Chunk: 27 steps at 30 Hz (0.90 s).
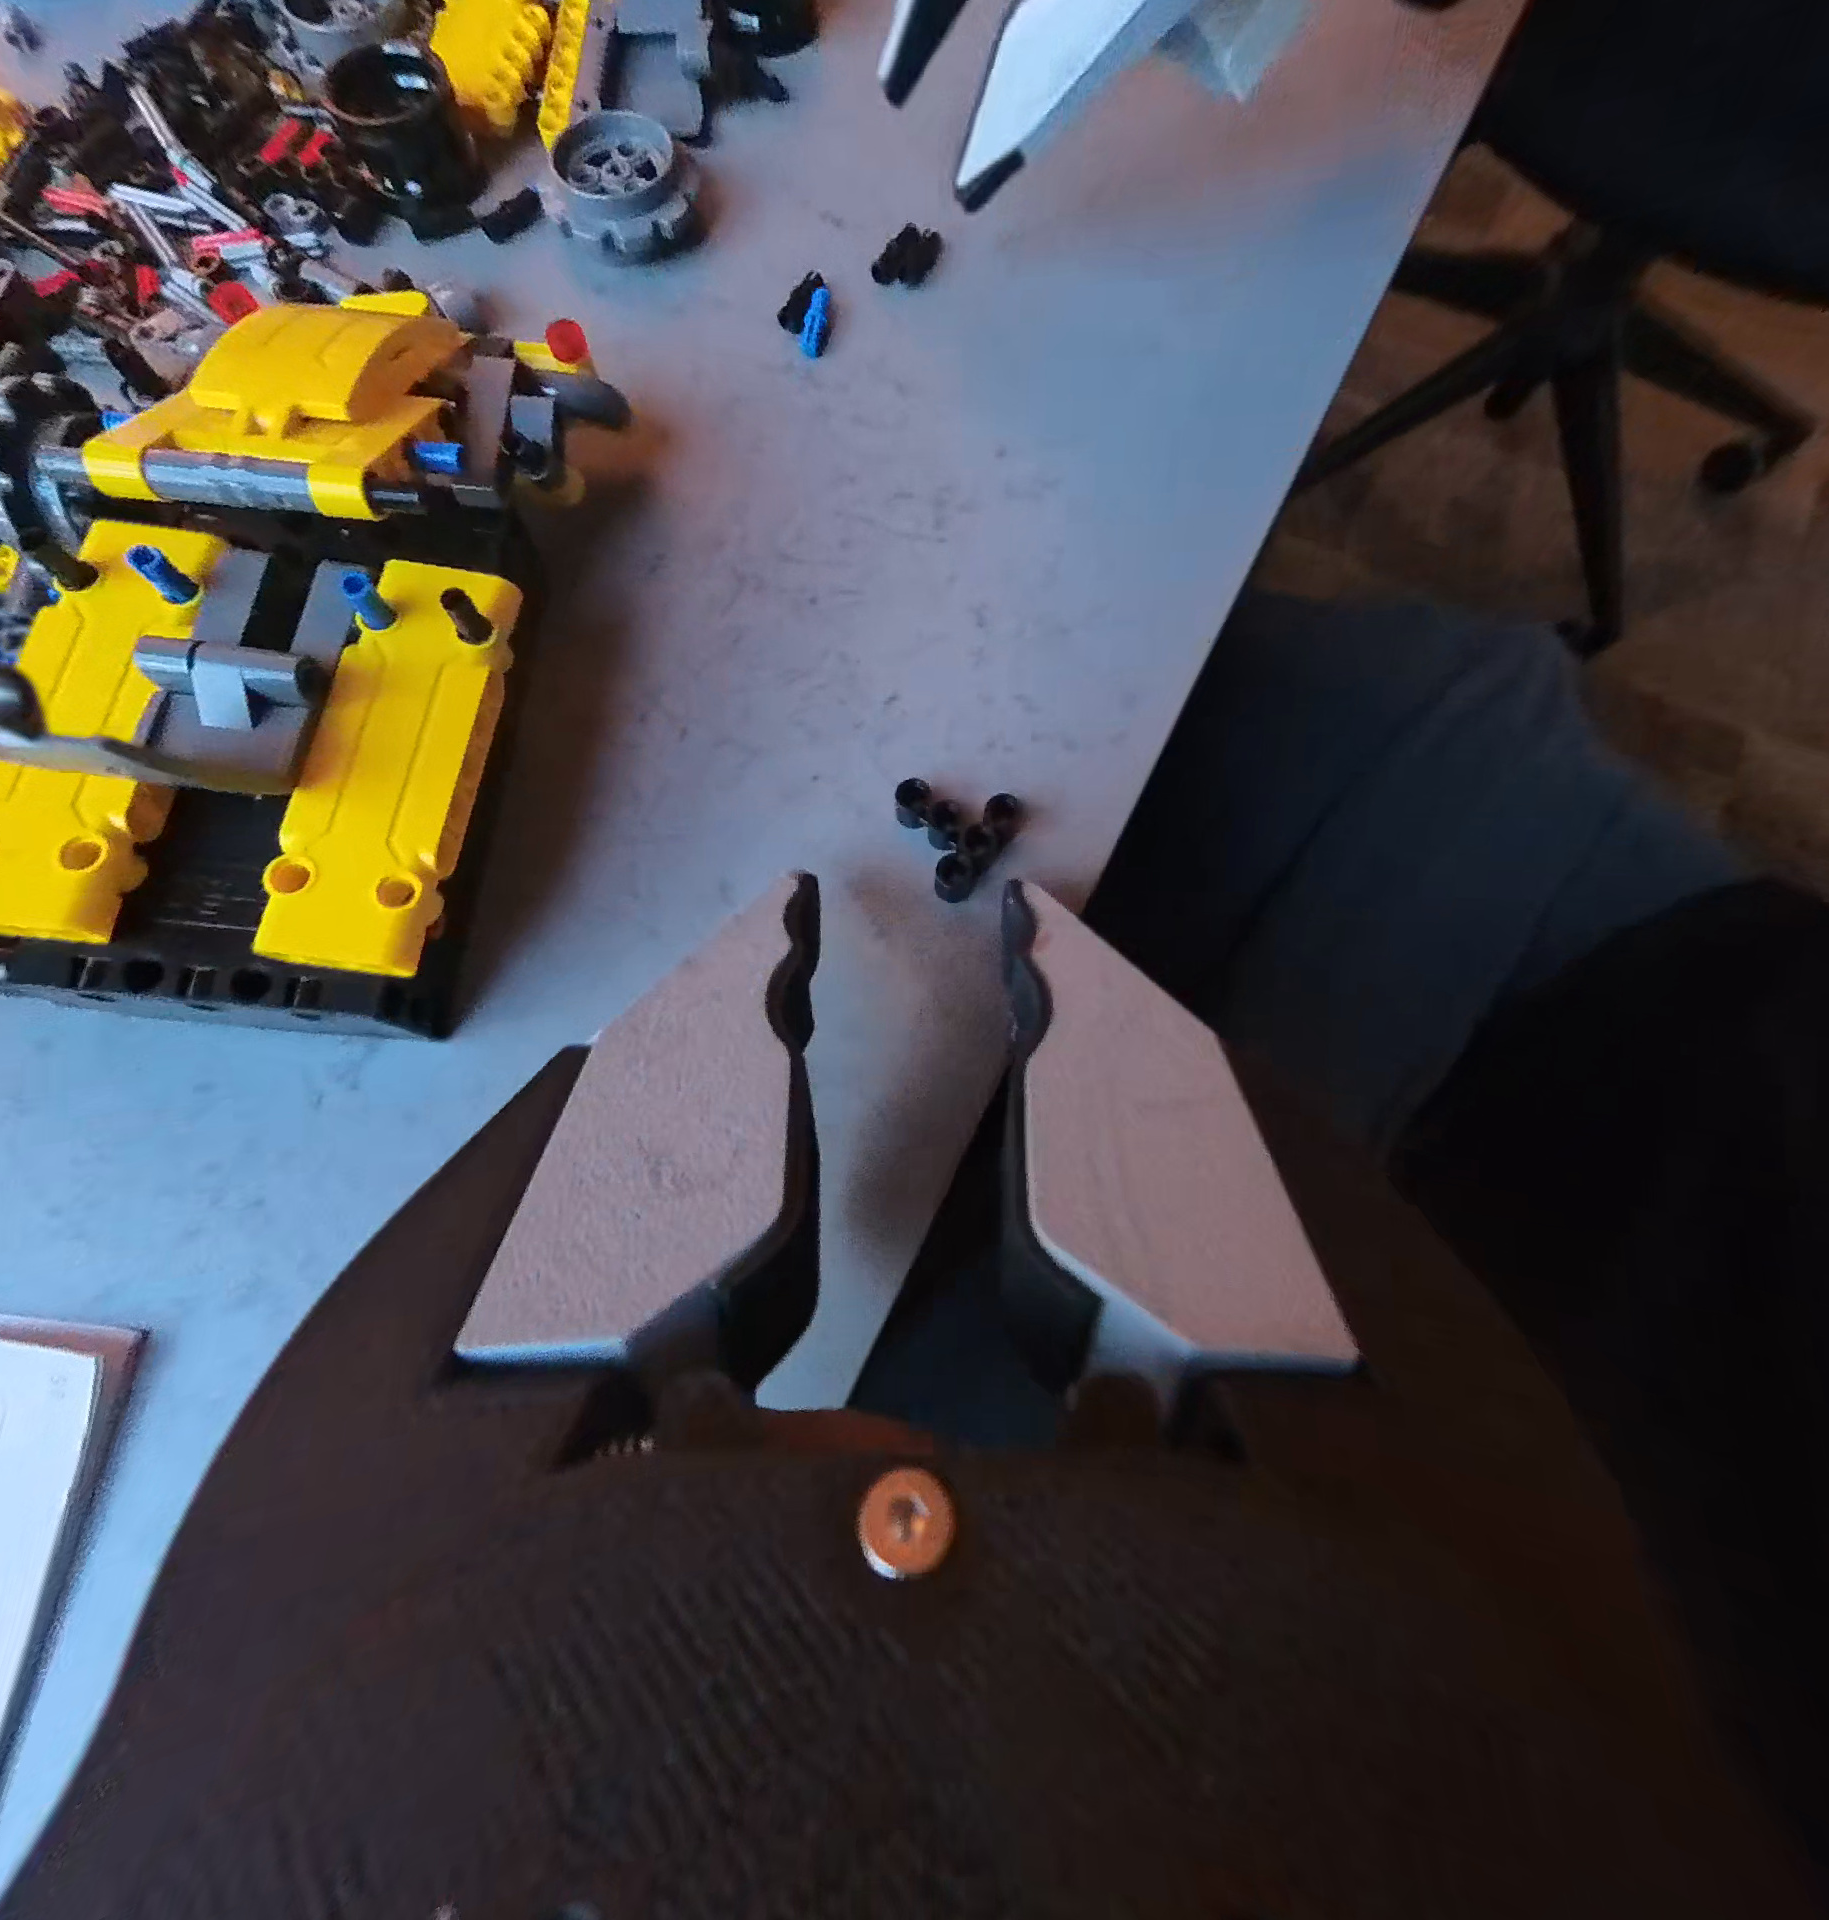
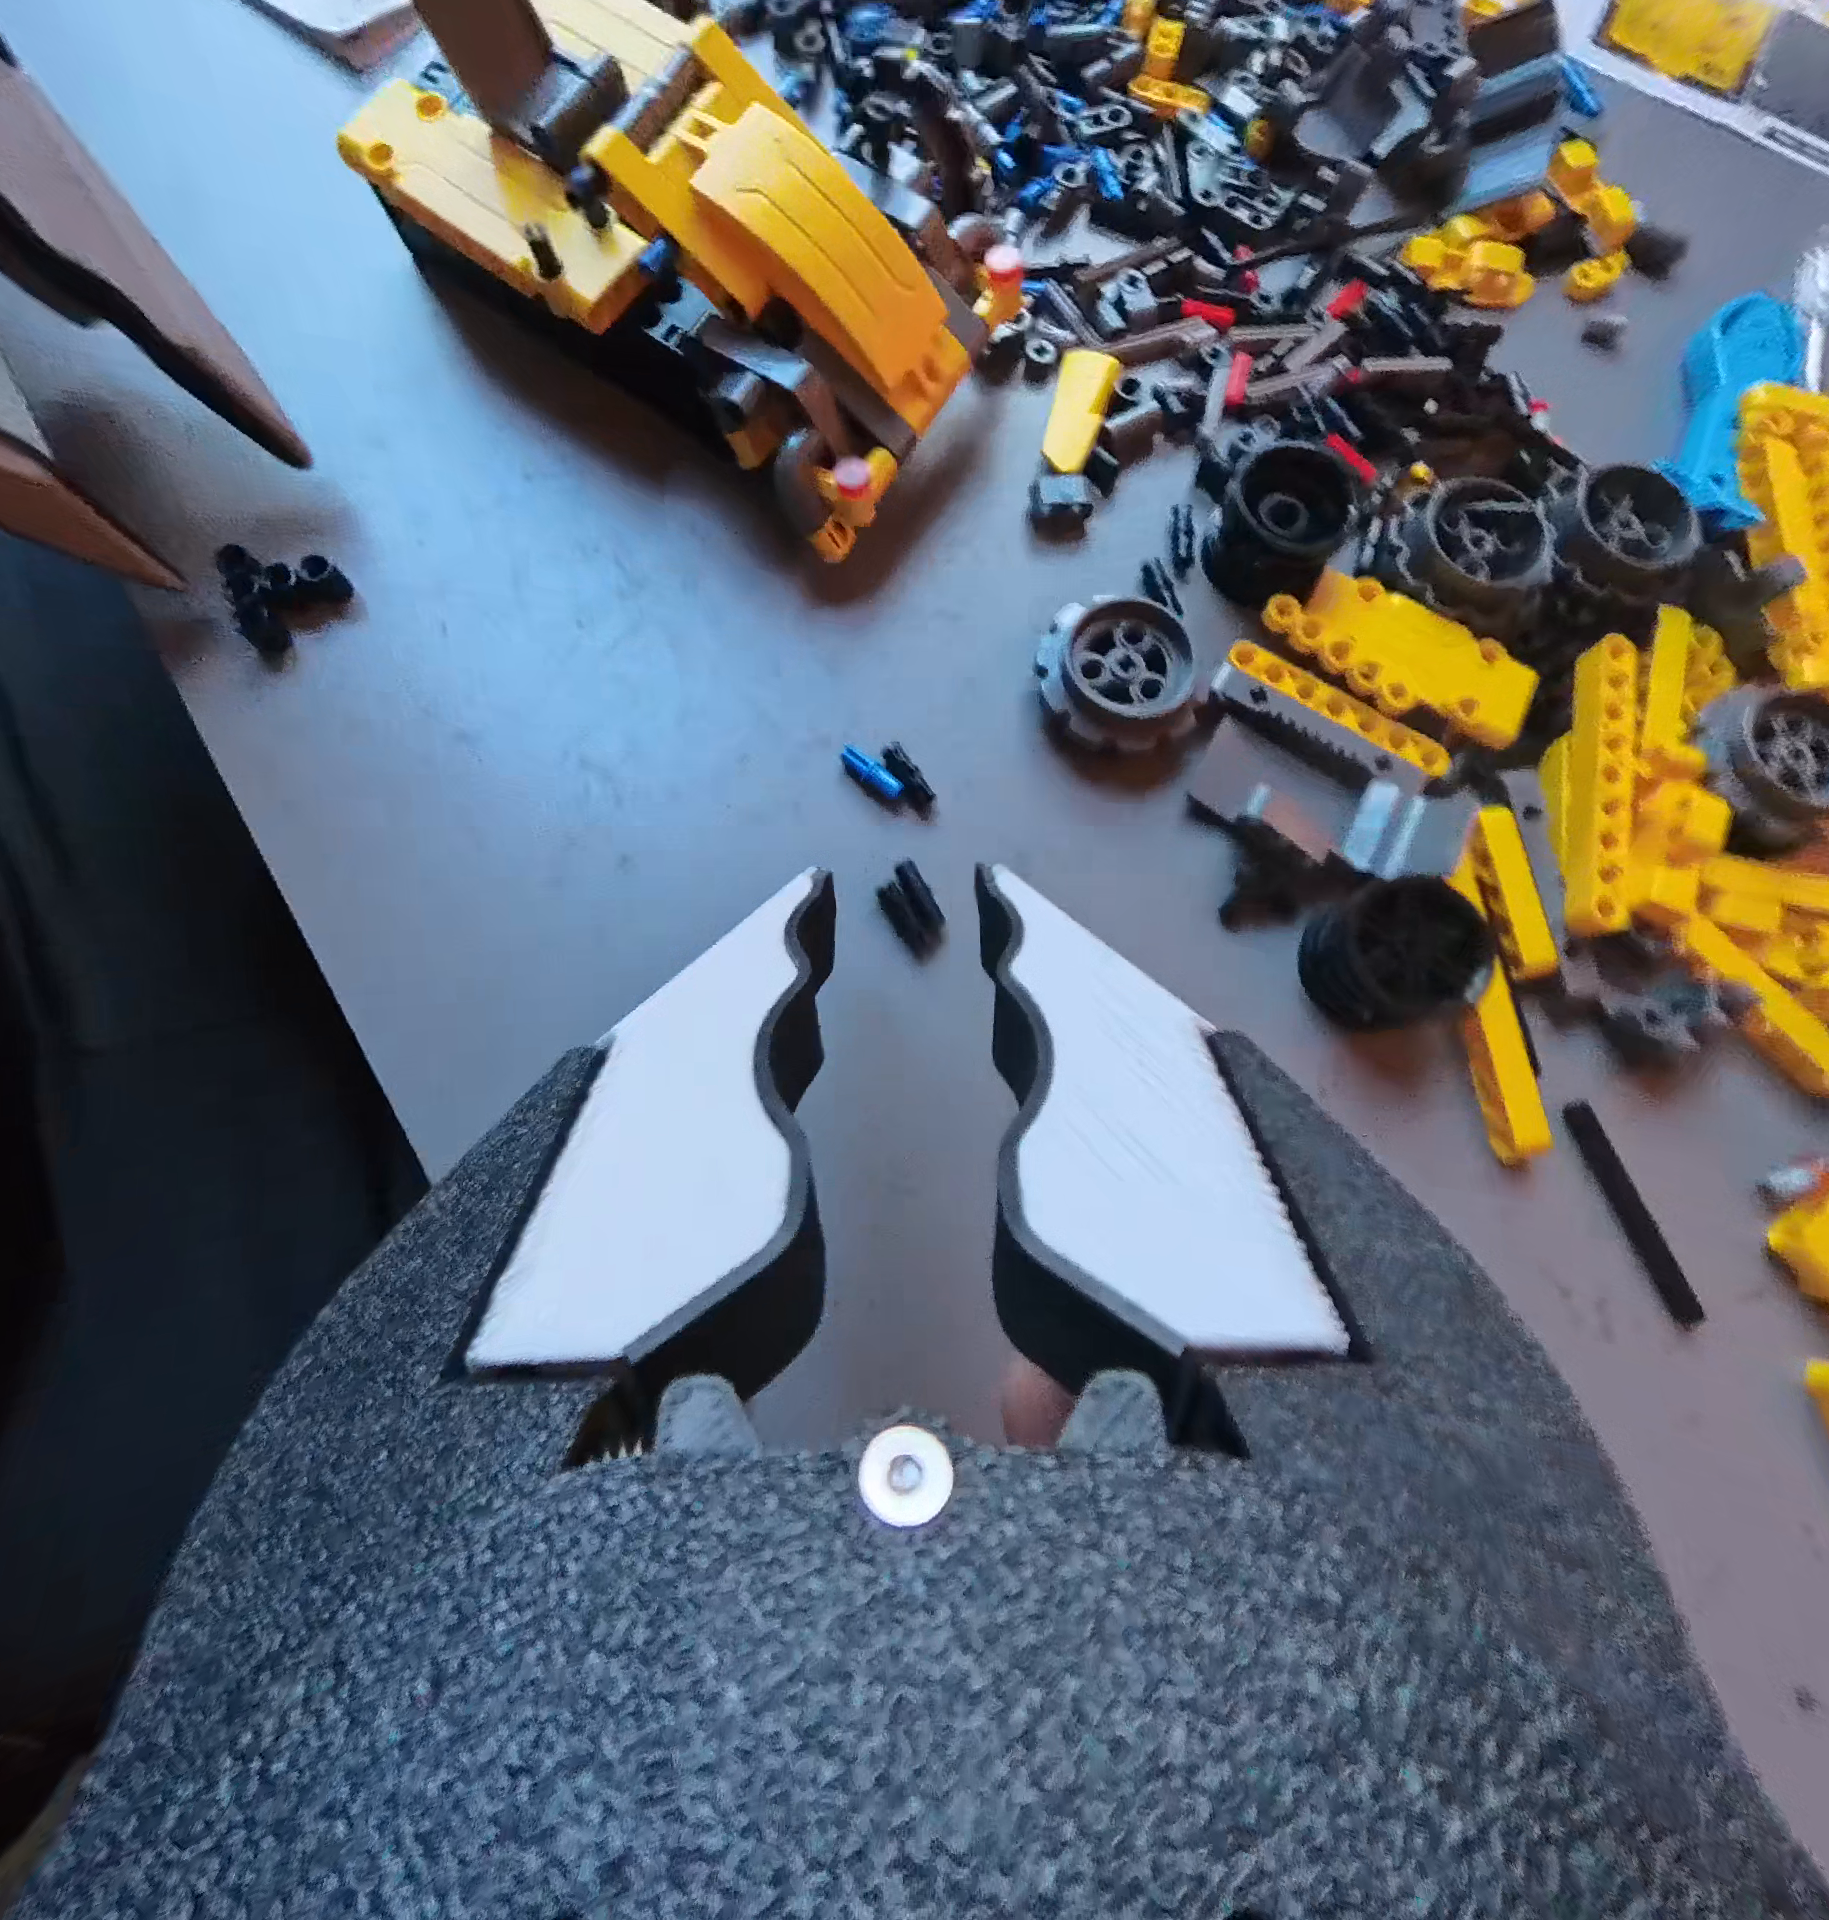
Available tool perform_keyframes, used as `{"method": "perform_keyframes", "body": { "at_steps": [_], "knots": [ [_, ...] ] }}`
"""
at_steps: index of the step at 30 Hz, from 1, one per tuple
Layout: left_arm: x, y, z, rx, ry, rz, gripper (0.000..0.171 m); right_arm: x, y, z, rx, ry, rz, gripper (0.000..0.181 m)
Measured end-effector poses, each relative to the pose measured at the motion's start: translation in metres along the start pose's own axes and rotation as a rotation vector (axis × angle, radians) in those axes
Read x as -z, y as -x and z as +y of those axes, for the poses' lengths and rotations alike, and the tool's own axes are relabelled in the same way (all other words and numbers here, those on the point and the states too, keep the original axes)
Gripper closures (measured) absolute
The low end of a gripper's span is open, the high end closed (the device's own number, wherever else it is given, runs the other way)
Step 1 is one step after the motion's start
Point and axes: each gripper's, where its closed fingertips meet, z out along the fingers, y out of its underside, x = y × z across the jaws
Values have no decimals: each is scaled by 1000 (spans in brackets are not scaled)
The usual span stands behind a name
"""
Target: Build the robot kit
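Grey desk (image 1: 889, 540) w/ a dark office chair base (image 1: 1575, 395) off its edge over a wood-look floor; a person's dark-clad leg (image 1: 1429, 831) sits just past the desk edge.

Left hand-held gripper (image 1: 908, 894): jaws apart, nothing between them, tips low over the desk near its edge. Nearest thing is a small black angled connector (image 1: 957, 836), just ahead of the tips, closer to the right-side finger; can't tell if it touches. To the gripper's left sits a half-built yellow and black model (image 1: 235, 665) w/ blue pins sticking up.

Right hand-held gripper (image 2: 905, 883): jaws also apart and empty. A pair of black pins (image 2: 910, 909) lies on the desk right betw. the fingertips, not gripped. Just beyond: a blue pin (image 2: 868, 774) beside another black one. Grey wheel hub (image 2: 1123, 665) further right, then a big loose pile of yellow beams (image 2: 1616, 790), tyres and small parts. Same model shows up top in this view, w/ the other gripper's fingers at the left edge.

Writing: white-paged booklet (image 1: 16, 1538) at lower left of the left view and a printed sheet (image 2: 1741, 73) top right of the right view; print too blurred to make out. No brand marks visible.
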Motion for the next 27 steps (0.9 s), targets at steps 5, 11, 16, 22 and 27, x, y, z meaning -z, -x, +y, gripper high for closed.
{"method": "perform_keyframes", "body": {
  "at_steps": [5, 11, 16, 22, 27],
  "knots": [
    [-10, -1, -1, -24, 36, 7, 145, -24, 11, -7, 132, 70, -39, 156],
    [-16, -4, -6, -2, 33, 2, 151, -28, 15, -14, 121, 44, -35, 157],
    [-19, -7, -9, 9, 14, -4, 153, -18, 41, -22, 111, -27, -51, 158],
    [-19, -7, -9, -9, -6, -3, 154, -19, 87, -29, 107, -61, -131, 159],
    [-17, -3, -8, -54, -1, 7, 148, -32, 115, -27, 95, -26, -240, 156]
  ]
}}
